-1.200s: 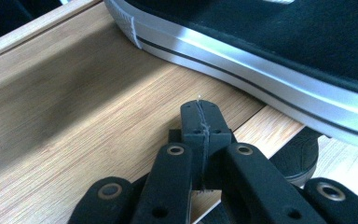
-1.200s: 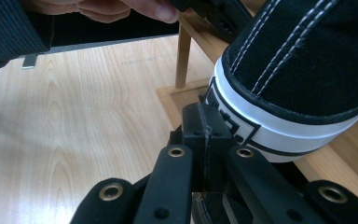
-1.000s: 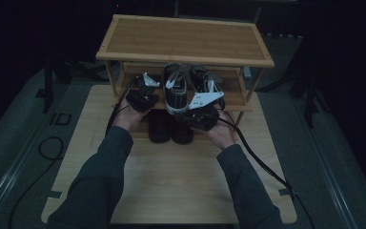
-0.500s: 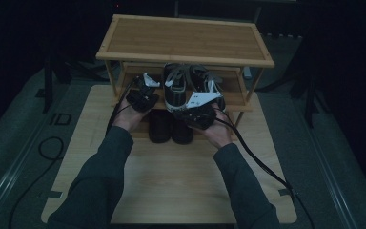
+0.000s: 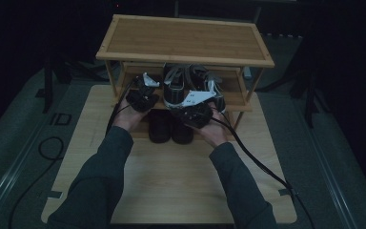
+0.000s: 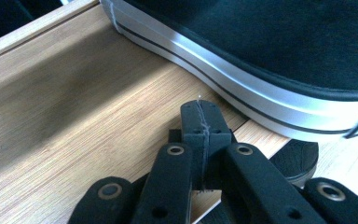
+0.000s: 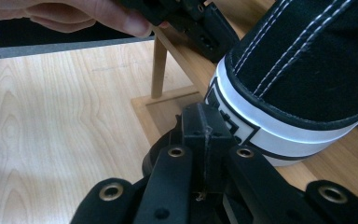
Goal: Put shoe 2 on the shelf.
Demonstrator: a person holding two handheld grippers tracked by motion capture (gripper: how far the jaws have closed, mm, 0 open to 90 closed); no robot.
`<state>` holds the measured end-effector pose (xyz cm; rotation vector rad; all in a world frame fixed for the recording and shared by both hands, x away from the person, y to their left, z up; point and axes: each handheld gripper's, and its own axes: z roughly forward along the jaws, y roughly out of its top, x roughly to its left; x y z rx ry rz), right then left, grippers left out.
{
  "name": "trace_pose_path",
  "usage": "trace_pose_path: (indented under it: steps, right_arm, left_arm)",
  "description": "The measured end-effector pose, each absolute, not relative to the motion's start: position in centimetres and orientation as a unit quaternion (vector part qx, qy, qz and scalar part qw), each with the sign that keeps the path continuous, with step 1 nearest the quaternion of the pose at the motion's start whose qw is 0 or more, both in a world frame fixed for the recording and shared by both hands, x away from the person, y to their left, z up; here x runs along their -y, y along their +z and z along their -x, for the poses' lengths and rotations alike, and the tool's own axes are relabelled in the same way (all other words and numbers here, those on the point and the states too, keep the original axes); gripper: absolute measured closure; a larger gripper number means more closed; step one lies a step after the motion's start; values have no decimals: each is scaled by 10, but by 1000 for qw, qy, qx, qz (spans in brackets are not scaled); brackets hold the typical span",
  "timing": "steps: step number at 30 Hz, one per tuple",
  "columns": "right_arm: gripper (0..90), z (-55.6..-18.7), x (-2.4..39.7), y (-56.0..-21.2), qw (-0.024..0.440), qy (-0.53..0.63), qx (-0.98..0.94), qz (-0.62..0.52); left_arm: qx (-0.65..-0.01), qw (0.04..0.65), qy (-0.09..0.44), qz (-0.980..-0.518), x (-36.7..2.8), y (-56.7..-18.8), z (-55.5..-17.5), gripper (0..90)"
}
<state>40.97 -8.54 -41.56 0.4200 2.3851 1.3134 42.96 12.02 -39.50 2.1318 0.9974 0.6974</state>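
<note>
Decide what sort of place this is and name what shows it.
Probably a staged recording setup, not a home: a bamboo shoe rack with sneakers stands on a wooden board, with cables trailing over dark flooring.

My left gripper (image 6: 200,109) rises from the bottom middle of the frame, its two black jaws pressed together with nothing between them. The tips sit just beside the white sole of a black shoe (image 6: 279,51) running across the upper right. A wooden shelf (image 6: 74,121) spreads over the left.
</note>
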Motion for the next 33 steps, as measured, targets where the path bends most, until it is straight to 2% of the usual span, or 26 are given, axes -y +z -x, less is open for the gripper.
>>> trace_pose_path:
  steps: [7, 33]
  right_arm:
    - [900, -412, 80, -416, 202, 465, -847, -160]
    - [897, -398, 101, -408, 168, 427, -879, -129]
  left_arm:
    - [-382, 338, 265, -818, -121, -395, -430, 900]
    - [-384, 345, 255, -818, -123, -395, -432, 900]
